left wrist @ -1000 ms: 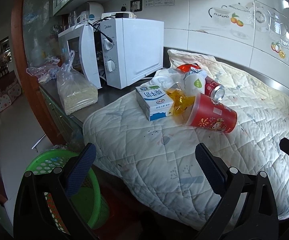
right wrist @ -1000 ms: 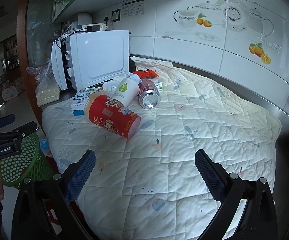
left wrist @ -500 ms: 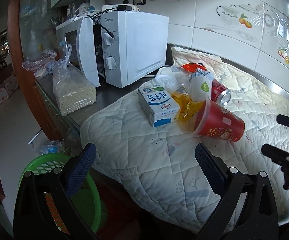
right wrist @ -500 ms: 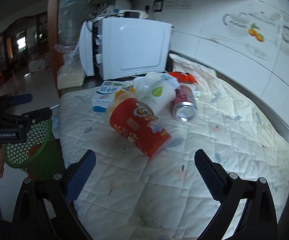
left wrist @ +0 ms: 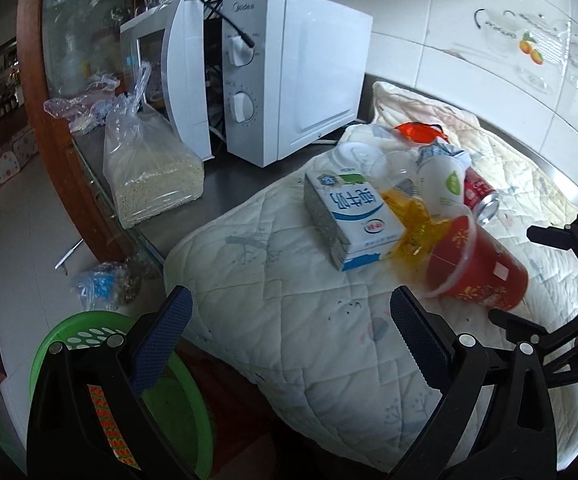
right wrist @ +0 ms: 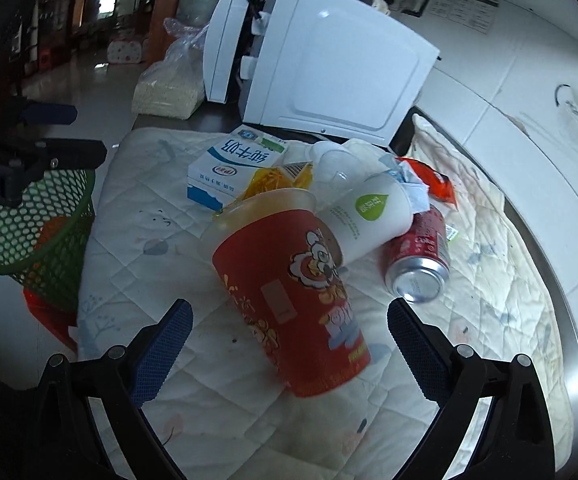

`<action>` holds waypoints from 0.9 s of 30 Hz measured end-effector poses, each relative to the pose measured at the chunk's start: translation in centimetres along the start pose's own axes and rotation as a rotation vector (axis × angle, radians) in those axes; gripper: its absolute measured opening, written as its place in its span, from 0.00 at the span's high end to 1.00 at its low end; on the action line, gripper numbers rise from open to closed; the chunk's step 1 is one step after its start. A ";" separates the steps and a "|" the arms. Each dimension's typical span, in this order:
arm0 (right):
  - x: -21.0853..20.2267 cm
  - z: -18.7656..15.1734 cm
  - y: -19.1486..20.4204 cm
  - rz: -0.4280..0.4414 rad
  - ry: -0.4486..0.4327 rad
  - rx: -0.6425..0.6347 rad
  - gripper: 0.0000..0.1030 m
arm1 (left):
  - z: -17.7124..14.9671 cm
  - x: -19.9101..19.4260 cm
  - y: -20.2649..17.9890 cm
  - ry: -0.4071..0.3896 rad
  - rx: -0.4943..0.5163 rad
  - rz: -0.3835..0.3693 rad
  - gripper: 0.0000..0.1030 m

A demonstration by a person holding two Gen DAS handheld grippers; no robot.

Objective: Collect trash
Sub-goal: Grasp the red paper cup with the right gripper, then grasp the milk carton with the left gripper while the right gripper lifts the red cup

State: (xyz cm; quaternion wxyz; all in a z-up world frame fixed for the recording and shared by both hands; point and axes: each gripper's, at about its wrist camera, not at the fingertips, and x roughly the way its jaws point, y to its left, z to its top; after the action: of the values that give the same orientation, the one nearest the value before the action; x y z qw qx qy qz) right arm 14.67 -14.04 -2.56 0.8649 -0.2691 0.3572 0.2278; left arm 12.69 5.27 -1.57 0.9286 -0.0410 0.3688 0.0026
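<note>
A pile of trash lies on the white quilted cloth (right wrist: 217, 408): a big red cup (right wrist: 293, 304) on its side, a white cup (right wrist: 369, 216), a red can (right wrist: 421, 260), a milk carton (right wrist: 237, 164), a yellow wrapper (right wrist: 277, 178) and an orange packet (right wrist: 435, 180). My right gripper (right wrist: 289, 336) is open, its fingers on either side of the red cup's base end. My left gripper (left wrist: 289, 328) is open and empty over the cloth's near corner, short of the carton (left wrist: 353, 220) and red cup (left wrist: 477, 268). A green basket (left wrist: 101, 360) stands below the counter.
A white microwave (left wrist: 289, 68) with its door ajar stands behind the pile. A clear bag of grain (left wrist: 149, 172) sits on the steel counter left of it. The basket also shows in the right wrist view (right wrist: 33, 232). A tiled wall (right wrist: 529, 92) runs along the back.
My right gripper has moved in close to the pile, so the red cup now lies between its fingers. My left gripper has moved slightly nearer to the counter.
</note>
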 end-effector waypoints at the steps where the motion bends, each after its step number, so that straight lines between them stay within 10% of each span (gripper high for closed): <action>1: 0.4 0.1 -0.1 0.006 0.007 -0.008 0.16 | 0.1 0.2 0.1 0.004 -0.005 0.000 0.05; 27: 0.9 -0.9 -1.1 0.032 0.025 0.030 0.34 | 3.5 2.4 -3.4 0.018 0.053 -0.068 0.06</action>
State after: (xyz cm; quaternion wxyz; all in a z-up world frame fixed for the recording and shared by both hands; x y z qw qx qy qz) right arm 15.45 -15.27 -3.41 0.8605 -0.2533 0.3756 0.2331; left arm 16.93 2.11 -0.39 0.9255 -0.0291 0.3755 -0.0390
